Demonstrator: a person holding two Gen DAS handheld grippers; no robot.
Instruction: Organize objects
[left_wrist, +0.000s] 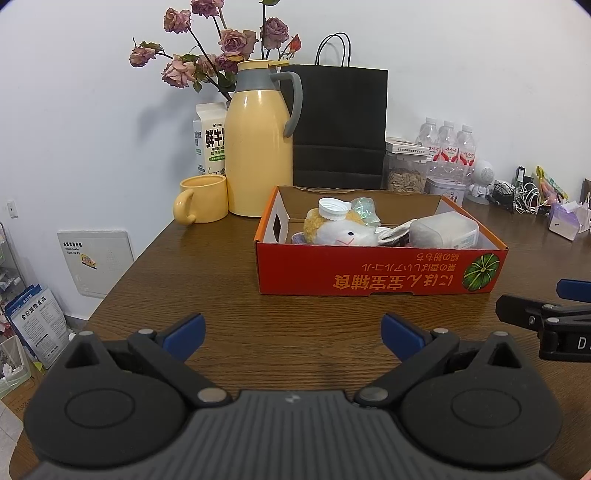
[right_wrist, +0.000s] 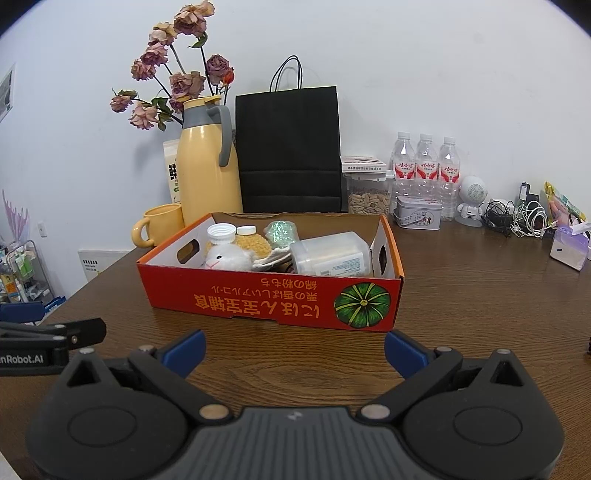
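I see the red box lying long side left-right on the worktop; contents half-hidden (plush toy peeking); both my jaws gape, empty.

- I worked at a dark wood-grain table pushed against a plain white wall.
- A white panel sat low on that wall — left of the table.
- Even, soft light fell on everything.
- A wire rack stood at the far left.
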